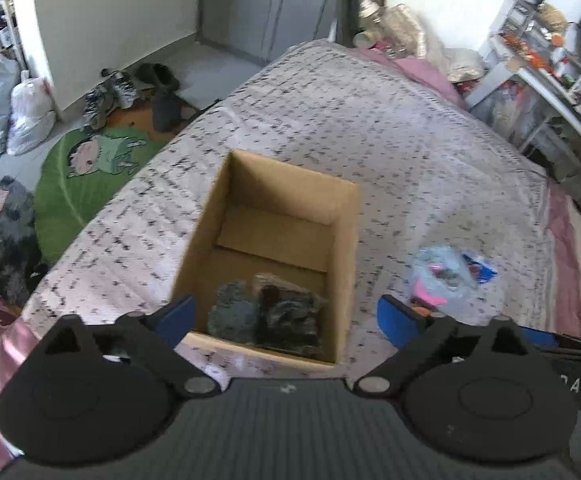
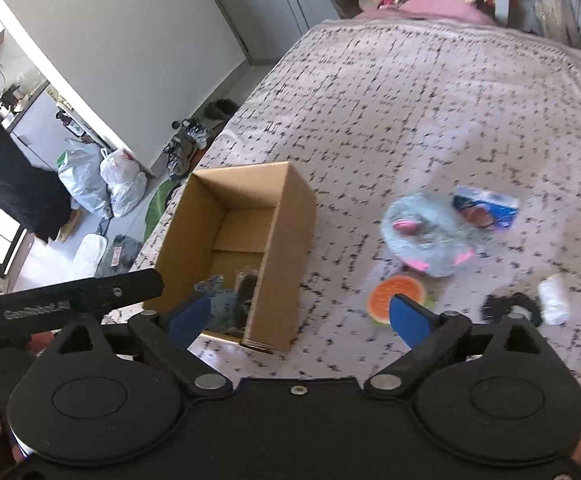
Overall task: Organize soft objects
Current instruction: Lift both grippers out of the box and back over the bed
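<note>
While both tools hang over the bed, we see our left gripper (image 1: 286, 316) with its blue jaws spread wide and nothing between the pads. Straight beyond it sits the open cardboard box (image 1: 342, 240) on the speckled bedspread (image 1: 410, 140), and down at the near end of the box lie dark grey soft bundles (image 1: 266, 316), packed side by side against the near wall. The far half of the box floor shows only bare cardboard.

Over on the right, our right gripper (image 2: 298, 318) is spread just as wide, also carrying nothing. Its left finger (image 2: 188, 320) lines up with the near end of the box, its right finger (image 2: 408, 320) sits in front of an orange, slice-patterned round piece (image 2: 400, 290) lying flat on the bedspread. Just beyond that piece lies a pale blue plush toy with pink bits (image 2: 430, 236), blurred, and touching its far right side a small blue packet (image 2: 486, 208). Further right on the cover we spot a black ring-shaped item (image 2: 510, 308) and, just beside it, a small white object (image 2: 554, 300); we cannot tell what either is.

Off the bed's left edge, on the floor, are a green cartoon mat (image 1: 86, 172), shoes (image 1: 110, 96) and white plastic bags (image 1: 10, 108).
</note>
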`<state>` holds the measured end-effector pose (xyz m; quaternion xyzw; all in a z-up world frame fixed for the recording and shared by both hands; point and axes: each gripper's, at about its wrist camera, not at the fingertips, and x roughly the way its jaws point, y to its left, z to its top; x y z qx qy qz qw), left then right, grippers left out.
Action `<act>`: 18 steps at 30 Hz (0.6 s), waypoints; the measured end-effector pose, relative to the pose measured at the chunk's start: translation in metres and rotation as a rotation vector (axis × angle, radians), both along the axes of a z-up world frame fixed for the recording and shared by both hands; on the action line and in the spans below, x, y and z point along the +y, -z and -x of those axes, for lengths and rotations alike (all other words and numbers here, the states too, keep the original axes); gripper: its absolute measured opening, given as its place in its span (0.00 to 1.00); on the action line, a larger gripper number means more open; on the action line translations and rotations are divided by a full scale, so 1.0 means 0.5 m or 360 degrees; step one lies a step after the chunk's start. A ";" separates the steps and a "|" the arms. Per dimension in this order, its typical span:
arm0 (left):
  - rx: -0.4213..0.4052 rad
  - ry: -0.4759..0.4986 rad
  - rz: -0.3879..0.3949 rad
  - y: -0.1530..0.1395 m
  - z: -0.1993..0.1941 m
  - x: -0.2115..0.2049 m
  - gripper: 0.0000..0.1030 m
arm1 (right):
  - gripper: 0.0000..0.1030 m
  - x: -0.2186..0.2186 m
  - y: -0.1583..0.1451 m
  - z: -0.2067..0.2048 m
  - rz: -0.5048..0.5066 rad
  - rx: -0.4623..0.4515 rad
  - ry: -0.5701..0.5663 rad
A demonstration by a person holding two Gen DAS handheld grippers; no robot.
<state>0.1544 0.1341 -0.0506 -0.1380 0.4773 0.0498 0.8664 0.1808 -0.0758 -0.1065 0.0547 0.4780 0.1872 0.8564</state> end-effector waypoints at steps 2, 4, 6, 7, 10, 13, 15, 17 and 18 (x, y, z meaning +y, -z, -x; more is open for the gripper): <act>-0.0023 0.0028 -0.0011 -0.008 0.006 -0.020 0.99 | 0.98 -0.020 -0.005 0.007 0.0011 -0.0027 0.0001; -0.0039 0.0050 -0.0002 -0.013 0.009 -0.039 0.99 | 1.00 -0.042 -0.010 0.015 0.0024 -0.0052 0.0015; -0.0066 0.0070 0.0010 -0.018 0.014 -0.057 1.00 | 1.00 -0.062 -0.012 0.022 0.0038 -0.0058 0.0021; -0.0079 0.0081 0.0014 -0.020 0.016 -0.068 1.00 | 1.00 -0.075 -0.012 0.023 0.0040 -0.0057 0.0027; -0.0093 0.0103 0.0027 -0.020 0.020 -0.097 1.00 | 1.00 -0.113 -0.012 0.029 0.0044 -0.0062 0.0059; -0.0097 0.0113 0.0041 -0.017 0.020 -0.124 1.00 | 1.00 -0.155 -0.010 0.031 0.0044 -0.0061 0.0108; -0.0098 0.0124 0.0043 -0.014 0.022 -0.140 1.00 | 1.00 -0.182 -0.009 0.031 0.0041 -0.0059 0.0133; -0.0086 0.0135 0.0017 -0.011 0.019 -0.160 1.00 | 1.00 -0.206 -0.010 0.029 0.0043 -0.0062 0.0148; -0.0082 0.0138 0.0013 -0.009 0.018 -0.168 1.00 | 1.00 -0.214 -0.009 0.028 0.0048 -0.0062 0.0152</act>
